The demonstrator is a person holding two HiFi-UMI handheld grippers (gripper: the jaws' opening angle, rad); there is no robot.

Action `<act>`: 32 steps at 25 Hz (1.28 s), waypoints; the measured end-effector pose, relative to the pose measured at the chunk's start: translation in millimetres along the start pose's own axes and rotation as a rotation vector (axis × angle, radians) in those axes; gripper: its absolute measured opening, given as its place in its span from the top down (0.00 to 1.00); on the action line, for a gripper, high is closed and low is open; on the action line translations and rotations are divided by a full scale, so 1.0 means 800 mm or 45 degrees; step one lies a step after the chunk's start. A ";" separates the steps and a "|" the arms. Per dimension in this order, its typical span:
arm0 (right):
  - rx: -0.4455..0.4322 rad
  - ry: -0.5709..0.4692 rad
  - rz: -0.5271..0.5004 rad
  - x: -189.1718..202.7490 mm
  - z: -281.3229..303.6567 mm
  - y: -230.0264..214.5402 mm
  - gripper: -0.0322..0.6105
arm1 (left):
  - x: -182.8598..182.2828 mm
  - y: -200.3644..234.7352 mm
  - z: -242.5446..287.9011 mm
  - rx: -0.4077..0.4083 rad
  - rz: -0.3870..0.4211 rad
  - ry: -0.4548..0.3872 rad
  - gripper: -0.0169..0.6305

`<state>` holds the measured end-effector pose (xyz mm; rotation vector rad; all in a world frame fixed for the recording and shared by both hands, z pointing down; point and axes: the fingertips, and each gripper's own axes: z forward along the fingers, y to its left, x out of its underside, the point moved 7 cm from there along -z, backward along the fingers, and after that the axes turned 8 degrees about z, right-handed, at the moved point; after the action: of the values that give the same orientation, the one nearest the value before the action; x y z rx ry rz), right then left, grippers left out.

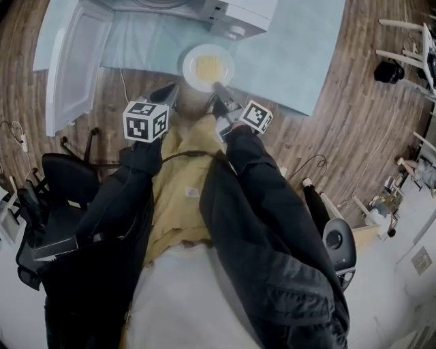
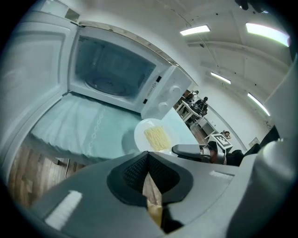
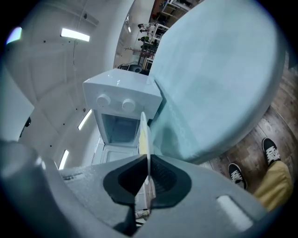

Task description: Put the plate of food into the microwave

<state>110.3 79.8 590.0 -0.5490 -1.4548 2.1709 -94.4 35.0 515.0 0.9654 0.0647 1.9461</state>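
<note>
1. Pinched by its near rim in the right gripper [image 1: 219,90]: the white plate of noodles [image 1: 208,67], fingers clamped on the thin edge.
2. Placed just in front of the microwave [image 1: 231,17], outside its cavity and over the teal cloth [image 1: 293,61]; resting or slightly lifted, cannot tell.
3. For the left gripper [image 1: 169,93]: fingers pressed together on nothing, in front of the microwave toward its door side, beside the plate but apart from it.
4. Swung wide open at the microwave's hinge side: the white door [image 1: 75,61], with the cavity mouth facing the plate and only cloth between them.
5. Farther out from the microwave, on the wooden floor [image 1: 361,116]: a black office chair [image 1: 54,184], loose cables [image 1: 310,163] and a grey round speaker-like unit [image 1: 338,238].
6. Only in the left gripper view: the glass turntable [image 2: 109,86] inside the cavity, and the right gripper side-on at the plate's rim.
7. Only in the right gripper view: the plate edge-on, two round knobs [image 3: 114,102] on the microwave's panel, and black-and-white shoes [image 3: 270,148] below the table.
8. Only in the head view: both marker cubes [image 1: 145,120] and dark sleeves [image 1: 272,218].
</note>
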 end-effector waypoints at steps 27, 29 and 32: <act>-0.137 -0.022 0.043 0.003 0.236 0.101 0.94 | -0.030 0.152 -0.047 -0.138 -0.090 -0.091 0.98; -0.145 -0.046 0.049 -0.004 0.250 0.109 0.93 | -0.029 0.154 -0.046 -0.132 -0.098 -0.085 0.98; -0.153 -0.074 0.062 -0.015 0.270 0.119 0.93 | -0.025 0.154 -0.043 -0.121 -0.107 -0.078 0.98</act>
<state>-16.2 -119.1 579.9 -0.5729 -1.6274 2.1631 -200.3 -38.6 529.8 0.9442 -0.0217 1.8250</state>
